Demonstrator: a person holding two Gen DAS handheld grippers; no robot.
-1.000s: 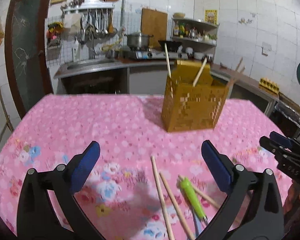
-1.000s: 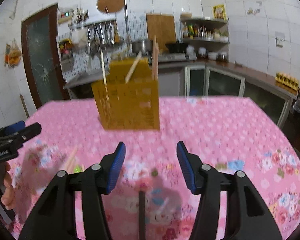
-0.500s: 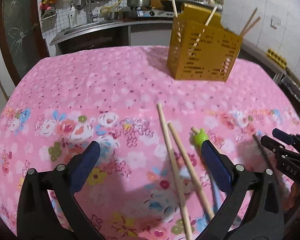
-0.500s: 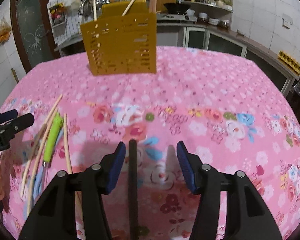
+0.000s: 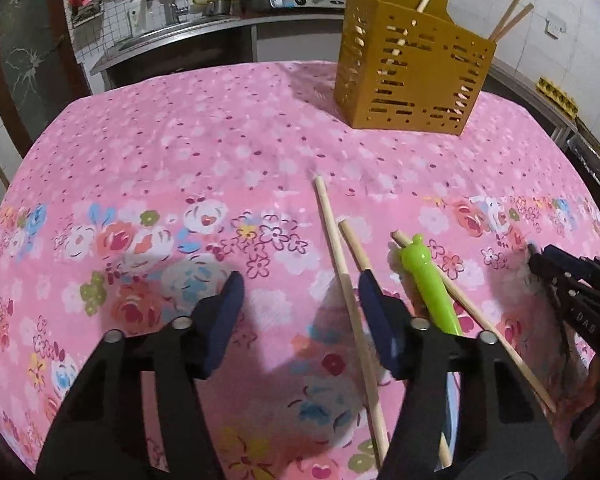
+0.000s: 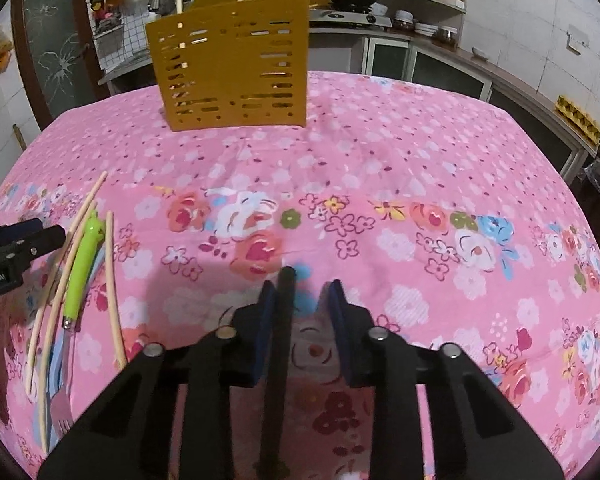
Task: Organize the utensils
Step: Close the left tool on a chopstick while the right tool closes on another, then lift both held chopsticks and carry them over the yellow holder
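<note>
Left wrist view: left gripper (image 5: 300,312) hovers low over the pink floral table (image 5: 180,168), jaws apart around a chopstick (image 5: 342,268); a green-handled utensil (image 5: 430,284) lies just beside. Right gripper (image 6: 302,312) has a black stick (image 6: 280,332) between its jaws, touching the left pad; whether clamped, I cannot tell. Faint lettering, perhaps "DAS", marks it. The holder (image 6: 232,68) stands far back.

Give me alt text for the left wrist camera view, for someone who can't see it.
The open left gripper hovers low over a pink floral tablecloth, its blue-padded jaws straddling one of three loose wooden chopsticks. A lime-green-handled utensil lies just right of them, and a slotted mustard-yellow utensil holder with chopsticks inside stands at the far side.
</note>
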